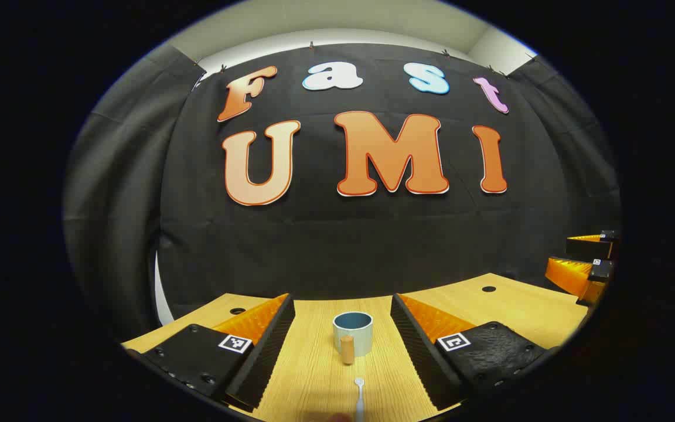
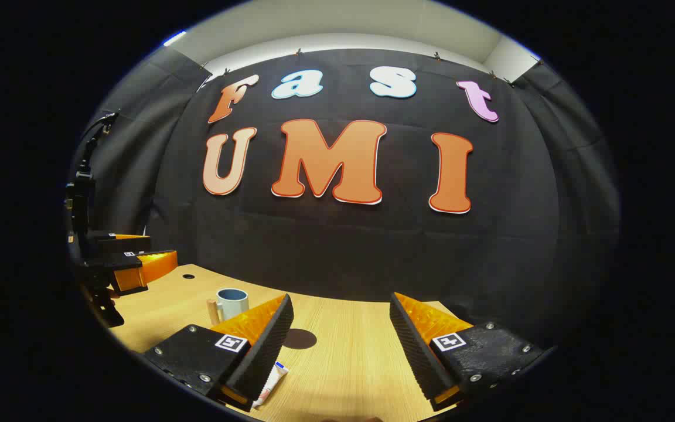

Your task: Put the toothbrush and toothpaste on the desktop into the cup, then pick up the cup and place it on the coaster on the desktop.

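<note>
A pale grey-blue cup (image 1: 353, 332) with a wooden handle stands on the wooden desktop, straight ahead between the fingers of my open left gripper (image 1: 342, 308). A white toothbrush (image 1: 359, 397) lies on the desk nearer to me, its head pointing at the cup. In the right gripper view the cup (image 2: 232, 303) stands at the left, a dark round coaster (image 2: 299, 339) lies to its right, and a white toothpaste tube (image 2: 270, 384) lies beside the left finger of my open right gripper (image 2: 341, 306), partly hidden by it. Both grippers hold nothing.
The light wooden desktop (image 2: 349, 363) runs back to the black cloth wall. It has a small round hole (image 1: 488, 289) near its far right corner. The other gripper (image 1: 583, 264) hangs past the desk's right edge in the left gripper view.
</note>
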Demonstrator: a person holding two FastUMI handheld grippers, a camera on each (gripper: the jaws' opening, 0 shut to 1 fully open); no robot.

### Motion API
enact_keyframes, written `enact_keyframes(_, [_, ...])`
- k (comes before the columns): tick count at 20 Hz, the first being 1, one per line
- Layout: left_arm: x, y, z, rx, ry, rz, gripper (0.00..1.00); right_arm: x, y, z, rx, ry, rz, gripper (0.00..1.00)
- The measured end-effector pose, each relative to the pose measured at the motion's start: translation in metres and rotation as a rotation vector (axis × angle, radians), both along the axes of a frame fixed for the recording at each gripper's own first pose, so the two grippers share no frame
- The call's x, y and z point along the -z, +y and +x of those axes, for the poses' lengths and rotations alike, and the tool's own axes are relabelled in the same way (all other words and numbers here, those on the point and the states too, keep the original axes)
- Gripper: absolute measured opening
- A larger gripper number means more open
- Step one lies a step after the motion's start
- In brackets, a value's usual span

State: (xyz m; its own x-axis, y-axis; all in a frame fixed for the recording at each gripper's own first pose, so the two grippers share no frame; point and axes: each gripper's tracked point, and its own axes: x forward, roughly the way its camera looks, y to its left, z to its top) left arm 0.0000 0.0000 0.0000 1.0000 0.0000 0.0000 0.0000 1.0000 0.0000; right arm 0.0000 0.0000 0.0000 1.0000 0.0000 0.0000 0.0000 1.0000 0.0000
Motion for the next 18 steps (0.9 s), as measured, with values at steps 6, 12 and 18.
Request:
enact_keyframes(6, [-0.007, -0.002, 0.0, 0.003, -0.025, 0.016, 1.0, -0.002, 0.02, 0.005, -0.041, 0.01, 0.05, 0.99])
enact_keyframes(12, [-0.009, -0.001, 0.001, 0.001, -0.038, 0.012, 1.0, 0.003, 0.019, 0.009, -0.046, 0.039, 0.081, 0.99])
enact_keyframes(18, [-0.014, -0.002, 0.001, -0.005, -0.05, 0.016, 0.99, 0.009, 0.022, 0.01, -0.053, 0.082, 0.11, 0.99])
